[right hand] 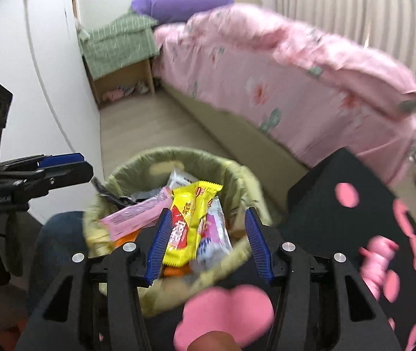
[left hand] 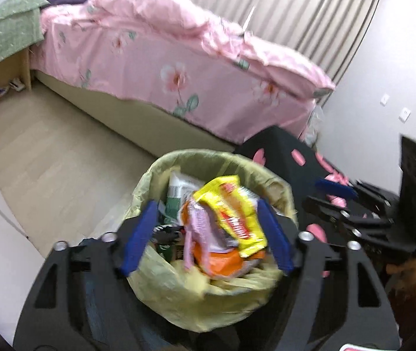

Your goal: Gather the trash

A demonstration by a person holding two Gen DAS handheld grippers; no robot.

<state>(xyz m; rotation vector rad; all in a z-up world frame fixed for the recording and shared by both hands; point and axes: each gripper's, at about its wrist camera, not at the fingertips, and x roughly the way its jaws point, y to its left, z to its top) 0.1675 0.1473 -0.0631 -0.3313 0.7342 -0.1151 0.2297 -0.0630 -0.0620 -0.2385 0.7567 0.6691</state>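
The bin point(left hand: 178, 301) stands near, right of the bed point(left hand: 178, 67), heaped with wrappers point(right hand: 190, 222); both the left gripper point(left hand: 208, 231) and right gripper point(right hand: 208, 242) hover over it, fingers apart, empty; dropping seems done; next likely calls for seeking remaining trash.

Both wrist views close above the bin point(left hand: 161, 286) point(right hand: 237, 172), angled down (bed point(left hand: 155, 58) point(right hand: 266, 93) behind), each glimpsing the other tool

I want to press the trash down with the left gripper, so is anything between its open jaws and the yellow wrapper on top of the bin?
Nothing visible. The left gripper is open above the lined trash bin, and the yellow wrapper lies uncovered on top of the pile. The right gripper is off to the side.
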